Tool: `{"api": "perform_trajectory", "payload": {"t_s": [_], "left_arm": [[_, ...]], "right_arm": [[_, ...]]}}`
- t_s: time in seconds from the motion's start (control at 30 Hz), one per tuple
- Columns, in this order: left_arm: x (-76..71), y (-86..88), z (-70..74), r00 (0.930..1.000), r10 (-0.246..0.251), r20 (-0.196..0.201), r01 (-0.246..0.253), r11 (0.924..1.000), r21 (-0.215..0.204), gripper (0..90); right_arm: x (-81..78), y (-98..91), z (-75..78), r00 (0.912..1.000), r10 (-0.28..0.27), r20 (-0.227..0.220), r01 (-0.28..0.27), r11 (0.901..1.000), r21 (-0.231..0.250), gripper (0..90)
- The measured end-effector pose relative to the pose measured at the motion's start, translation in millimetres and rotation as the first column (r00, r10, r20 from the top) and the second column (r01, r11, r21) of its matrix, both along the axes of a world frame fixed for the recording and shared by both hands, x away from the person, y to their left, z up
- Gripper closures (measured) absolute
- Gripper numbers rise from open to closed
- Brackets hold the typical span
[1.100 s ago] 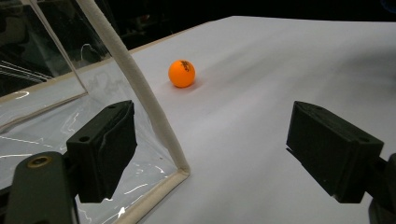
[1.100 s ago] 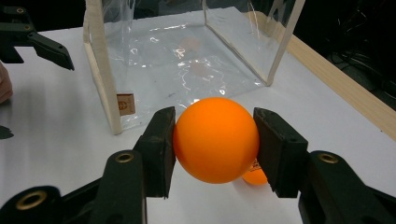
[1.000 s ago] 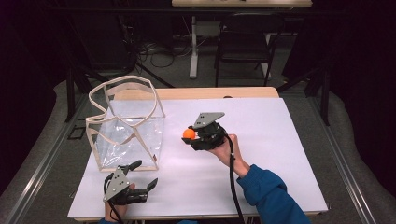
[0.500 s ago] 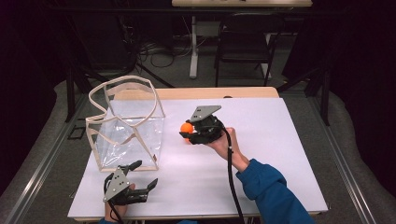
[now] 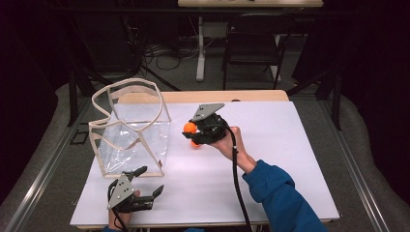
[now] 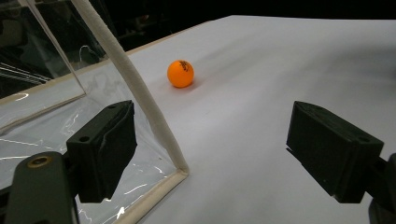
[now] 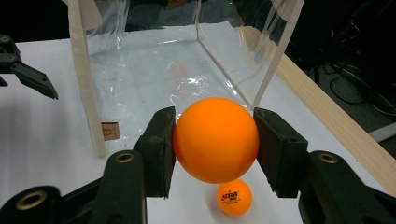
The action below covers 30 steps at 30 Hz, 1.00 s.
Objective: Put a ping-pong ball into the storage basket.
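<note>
My right gripper [image 5: 192,131] is shut on an orange ball [image 5: 189,127], held a little above the white table and to the right of the clear bag [image 5: 130,130]. In the right gripper view the held ball [image 7: 215,139] sits squeezed between both pads [image 7: 161,149]. A second orange ball [image 7: 234,197] lies on the table just below it, also seen as the second ball [image 5: 195,143] and the same ball [image 6: 180,73]. My left gripper [image 5: 151,180] rests open near the table's front edge, by the bag's front corner [image 6: 180,168], with nothing between its jaws.
The clear bag has white trim [image 7: 86,74] and stands open-topped at the table's left. A wooden table edge [image 5: 203,95] runs along the back. Beyond it stand a dark chair [image 5: 254,48] and cables on the floor. The white table surface [image 5: 290,159] stretches to the right.
My right gripper has lifted the ball up and slightly left, toward the bag. The second ball now shows on the table beneath it. The left gripper has stayed put.
</note>
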<state>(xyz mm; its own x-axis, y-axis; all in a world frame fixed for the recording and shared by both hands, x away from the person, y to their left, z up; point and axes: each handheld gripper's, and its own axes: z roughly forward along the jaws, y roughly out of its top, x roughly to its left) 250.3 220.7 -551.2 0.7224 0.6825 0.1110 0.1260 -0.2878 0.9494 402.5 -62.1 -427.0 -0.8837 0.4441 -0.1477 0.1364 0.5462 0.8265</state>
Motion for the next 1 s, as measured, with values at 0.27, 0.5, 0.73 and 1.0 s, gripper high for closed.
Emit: {"api": "perform_trajectory", "payload": {"t_s": [0.27, 0.5, 0.73, 1.0], "left_arm": [[-0.1, 0.1, 0.2, 1.0, 0.0, 0.001, 0.0, 1.0, 0.0, 15.7], [0.3, -0.1, 0.5, 1.0, -0.008, 0.005, 0.008, 1.0, 0.001, 15.7], [0.3, 2.0, 2.9, 0.9999, 0.003, 0.013, -0.003, 0.9999, -0.012, 15.7], [1.1, 1.2, 1.7, 1.0, -0.003, 0.002, 0.003, 0.9998, -0.021, 15.7]], "right_arm": [[5.1, 3.6, 7.3, 1.0, 0.001, 0.005, -0.001, 1.0, 0.0, 50.9], [8.5, 7.6, 13.6, 0.9999, 0.009, 0.007, -0.009, 1.0, 0.003, 50.9], [15.1, 6.1, 21.7, 0.9999, 0.001, 0.011, -0.001, 1.0, 0.004, 50.9], [25.6, 1.2, 36.6, 0.9998, -0.02, 0.005, 0.02, 0.9996, 0.019, 50.9]]}}
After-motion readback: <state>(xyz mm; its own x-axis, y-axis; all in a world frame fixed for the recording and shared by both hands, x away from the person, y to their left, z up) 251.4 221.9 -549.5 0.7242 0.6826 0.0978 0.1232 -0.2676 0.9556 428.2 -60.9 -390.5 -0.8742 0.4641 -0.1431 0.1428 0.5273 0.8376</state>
